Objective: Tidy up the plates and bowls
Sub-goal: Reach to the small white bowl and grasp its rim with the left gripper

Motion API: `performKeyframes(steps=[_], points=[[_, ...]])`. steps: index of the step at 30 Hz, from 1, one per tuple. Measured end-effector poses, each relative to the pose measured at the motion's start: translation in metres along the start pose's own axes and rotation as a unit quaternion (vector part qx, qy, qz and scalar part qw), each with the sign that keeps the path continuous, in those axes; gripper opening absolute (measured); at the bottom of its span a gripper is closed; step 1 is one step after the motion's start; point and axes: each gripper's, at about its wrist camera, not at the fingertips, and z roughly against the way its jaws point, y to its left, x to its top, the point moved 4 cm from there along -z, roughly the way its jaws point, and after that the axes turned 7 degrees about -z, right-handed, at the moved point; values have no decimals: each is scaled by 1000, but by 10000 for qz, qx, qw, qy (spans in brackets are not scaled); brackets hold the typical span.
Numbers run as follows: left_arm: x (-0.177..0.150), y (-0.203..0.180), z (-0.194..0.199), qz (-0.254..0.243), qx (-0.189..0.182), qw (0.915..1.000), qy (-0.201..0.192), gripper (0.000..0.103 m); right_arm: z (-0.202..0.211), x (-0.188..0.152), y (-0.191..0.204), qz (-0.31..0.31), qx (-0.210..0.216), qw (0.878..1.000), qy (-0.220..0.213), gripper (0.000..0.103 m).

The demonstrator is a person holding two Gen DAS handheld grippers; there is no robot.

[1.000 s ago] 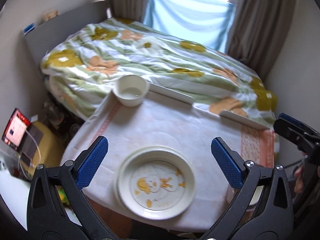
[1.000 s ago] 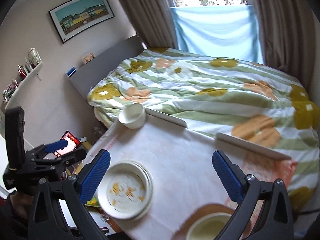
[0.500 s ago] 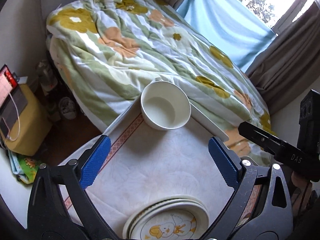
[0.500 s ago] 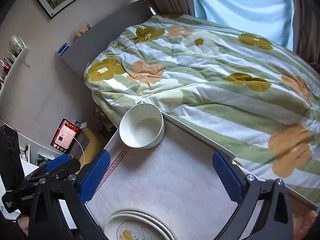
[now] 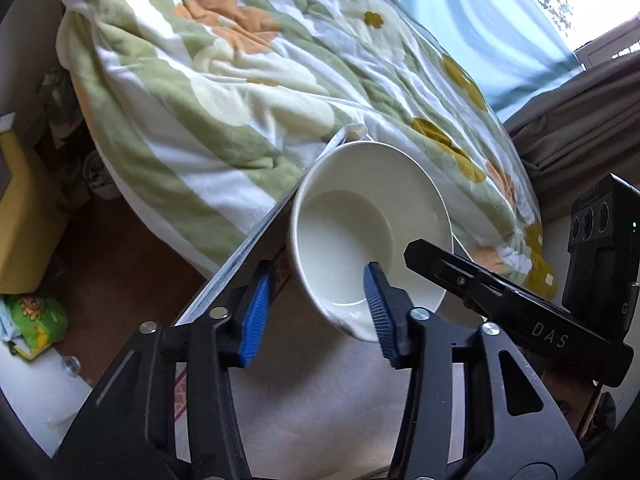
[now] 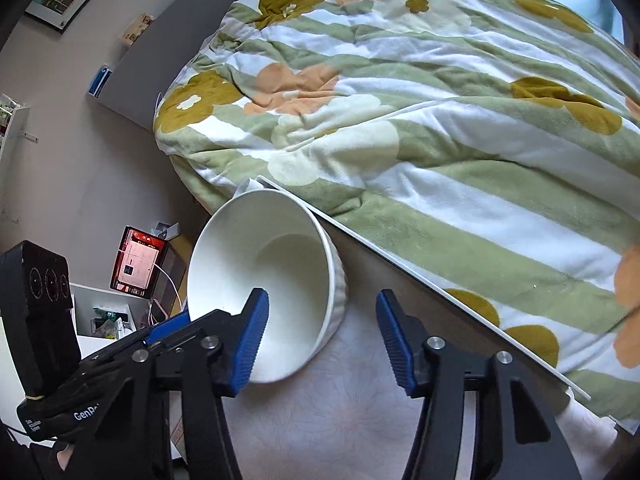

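Both tongs have closed in on the bowl (image 5: 370, 236) since half a second ago. Left tongs (image 5: 316, 312) straddle its rim, half-spread, not pinching yet, while right tongs (image 6: 322, 334) sit spread beside the bowl, one finger inside, probably so the left can lift it off the worktop (image 6: 340, 420).

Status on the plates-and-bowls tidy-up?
Done: nothing visibly finished; no plates or stack show in either view.
In hand: the white bowl sits at the table corner by the bed. The left gripper and right gripper each straddle its rim, one finger inside and one outside, with a gap showing, so not clamped.
Left: grip the bowl, move it, sort the plates.
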Motion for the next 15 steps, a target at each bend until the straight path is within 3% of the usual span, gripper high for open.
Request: performKeyframes(steps=[5, 9, 15], points=[[2, 7, -11, 52, 95, 9999, 45, 20, -11, 6, -1, 25, 14, 10000, -16, 29], [3, 9, -12, 99, 67, 9999, -12, 19, -14, 8, -5, -42, 37, 10000, -59, 14], [3, 9, -12, 79, 84, 9999, -14, 19, -14, 8, -6, -90, 90, 9999, -86, 14]])
